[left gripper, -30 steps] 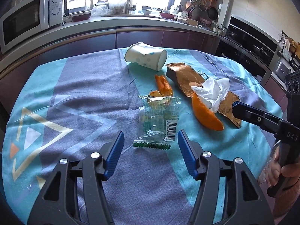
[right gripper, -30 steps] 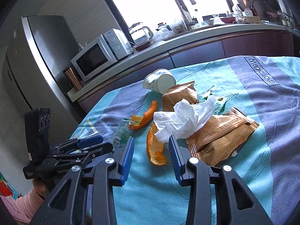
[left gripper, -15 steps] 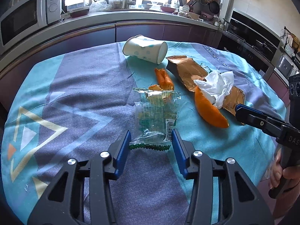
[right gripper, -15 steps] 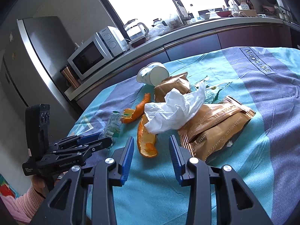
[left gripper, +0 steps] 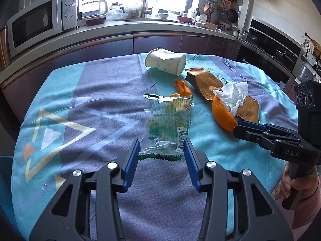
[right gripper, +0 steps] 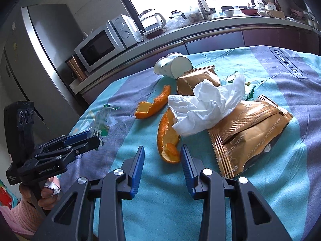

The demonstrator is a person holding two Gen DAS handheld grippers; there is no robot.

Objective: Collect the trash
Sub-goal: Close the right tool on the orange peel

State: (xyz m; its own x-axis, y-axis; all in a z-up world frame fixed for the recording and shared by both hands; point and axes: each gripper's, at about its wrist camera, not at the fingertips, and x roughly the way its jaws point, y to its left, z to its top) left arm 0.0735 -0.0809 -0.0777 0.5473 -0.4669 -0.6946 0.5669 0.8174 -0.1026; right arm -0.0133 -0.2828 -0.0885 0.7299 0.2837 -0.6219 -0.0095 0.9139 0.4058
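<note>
**Both grippers poised at the litter on the desk**

The left gripper (left gripper: pixel 161 154) sits low over the patterned cloth (left gripper: pixel 84 104) that covers the desk, its blue fingers (left gripper: pixel 131 160) part-way apart on either side of the near, green-edged end of a clear plastic wrapper (left gripper: pixel 168 124). The wrapper lies flat on the cloth between them; whether the pads actually press on its edges cannot be told.

The right gripper (right gripper: pixel 162 162) hangs just short of the larger orange peel (right gripper: pixel 167 138), fingers (right gripper: pixel 138 168) set fairly narrow, with the peel's near tip lying in line with the gap but not between the pads. Nothing is held.

Beyond that peel, a crumpled white tissue (right gripper: pixel 206 104) rests partly on it and partly on a gold foil packet (right gripper: pixel 246 132). A second gold packet (right gripper: pixel 197 78) lies behind, touching the mouth end of a white paper cup (right gripper: pixel 173 65) tipped on its side. A smaller curl of orange peel (right gripper: pixel 154 106) sits to the left of the tissue, near the far end of the wrapper.

Behind the desk a kitchen counter carries a microwave (left gripper: pixel 40 22) and a glass kettle (left gripper: pixel 94 8). A hand (right gripper: pixel 43 194) in a pink sleeve grips the left handle.
</note>
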